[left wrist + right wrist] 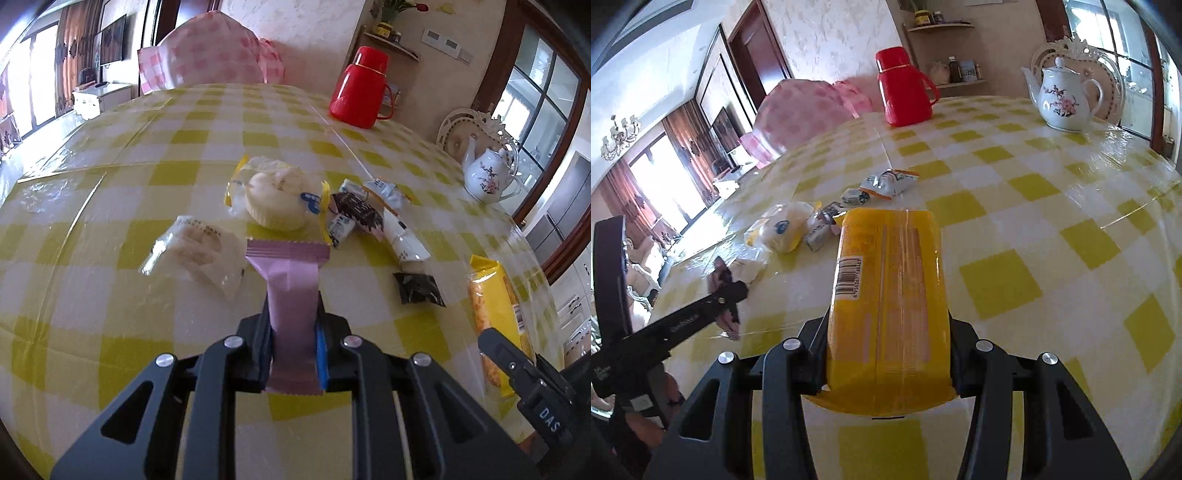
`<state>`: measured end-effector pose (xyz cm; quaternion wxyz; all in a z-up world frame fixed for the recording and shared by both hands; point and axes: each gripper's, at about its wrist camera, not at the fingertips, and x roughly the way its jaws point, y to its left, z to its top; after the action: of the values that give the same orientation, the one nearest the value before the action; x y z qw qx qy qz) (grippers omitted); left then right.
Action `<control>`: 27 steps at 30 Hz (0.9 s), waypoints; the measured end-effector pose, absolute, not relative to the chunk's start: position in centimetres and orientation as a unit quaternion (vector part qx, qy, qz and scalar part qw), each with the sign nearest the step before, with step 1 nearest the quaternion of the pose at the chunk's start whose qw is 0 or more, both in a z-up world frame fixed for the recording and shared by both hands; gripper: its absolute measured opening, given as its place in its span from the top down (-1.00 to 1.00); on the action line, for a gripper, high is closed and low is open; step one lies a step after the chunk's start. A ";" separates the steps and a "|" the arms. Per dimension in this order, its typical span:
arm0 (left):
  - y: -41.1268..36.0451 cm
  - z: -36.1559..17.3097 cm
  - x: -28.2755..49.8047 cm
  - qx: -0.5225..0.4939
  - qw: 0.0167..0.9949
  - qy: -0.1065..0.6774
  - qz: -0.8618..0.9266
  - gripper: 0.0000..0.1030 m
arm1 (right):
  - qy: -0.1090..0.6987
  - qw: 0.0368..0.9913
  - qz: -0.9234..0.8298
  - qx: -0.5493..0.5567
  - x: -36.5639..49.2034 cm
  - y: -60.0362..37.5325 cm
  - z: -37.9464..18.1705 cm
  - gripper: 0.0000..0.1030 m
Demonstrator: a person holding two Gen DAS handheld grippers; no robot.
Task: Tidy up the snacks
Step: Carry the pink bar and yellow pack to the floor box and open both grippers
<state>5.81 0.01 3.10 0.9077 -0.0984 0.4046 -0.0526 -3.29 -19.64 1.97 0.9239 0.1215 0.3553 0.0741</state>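
My left gripper [293, 317] is shut on a lilac snack packet [291, 273], which sticks out forward just above the table. Ahead of it lie a round cake in a clear and yellow wrapper [277, 201], a clear packet of white crackers [195, 251], a dark packet [356, 212], white packets [400, 236] and a small dark sachet [419, 288]. My right gripper [888, 325] is shut on a long yellow cracker pack [890, 295], barcode side up. That yellow pack [495, 306] also shows at the right of the left wrist view. The left gripper [727, 291] appears at the left of the right wrist view.
A yellow-checked cloth [1015, 206] under clear film covers the table. At the far side stand a red thermos jug [360, 88] [903, 88] and a white flowered teapot [487, 177] [1063, 99]. A chair with a pink checked cover [214, 55] stands behind the table.
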 end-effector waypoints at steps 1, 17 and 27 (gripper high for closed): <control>-0.1 3.1 5.4 -0.098 0.908 0.403 -0.053 0.63 | 0.354 0.924 0.076 0.121 -3.7 -19.4 1.9 0.07; 0.1 4.2 -3.1 -0.110 0.926 0.357 -0.049 0.63 | 0.320 0.930 0.109 0.147 -11.9 -17.0 2.3 0.07; 1.3 5.3 -8.9 -0.090 0.932 0.350 -0.043 0.63 | 0.327 0.923 0.134 0.150 -15.5 -15.4 1.6 0.07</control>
<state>-8.94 1.29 5.29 0.9316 -0.0900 0.3495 -0.0433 -15.48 -15.39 1.65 0.9234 0.1498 0.3268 0.1345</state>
